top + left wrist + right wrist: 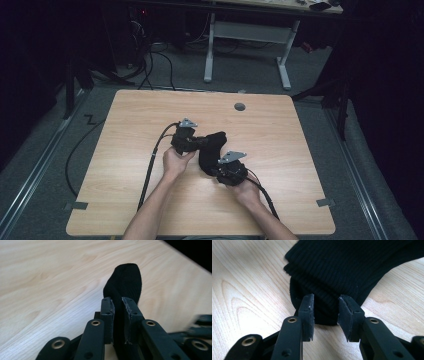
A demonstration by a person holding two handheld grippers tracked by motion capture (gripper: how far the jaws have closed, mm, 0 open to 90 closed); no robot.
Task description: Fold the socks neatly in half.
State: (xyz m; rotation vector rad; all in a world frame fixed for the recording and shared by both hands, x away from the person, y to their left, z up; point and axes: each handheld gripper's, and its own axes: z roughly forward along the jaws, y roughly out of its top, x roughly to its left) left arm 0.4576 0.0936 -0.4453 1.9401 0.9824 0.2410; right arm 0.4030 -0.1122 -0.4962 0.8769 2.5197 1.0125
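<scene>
While my left gripper [117, 307] is clamping the black ribbed knit sock [352, 267] taut, my right gripper [325, 312] is bracketing its cuff, half-open.

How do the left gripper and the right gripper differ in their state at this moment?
The left gripper has its fingers nearly together, pinching the black sock; the right gripper has its fingers wider apart around the sock's ribbed end. In the high view, the left gripper lies farther from the person than the right. Both meet the same sock on the wooden table.
</scene>
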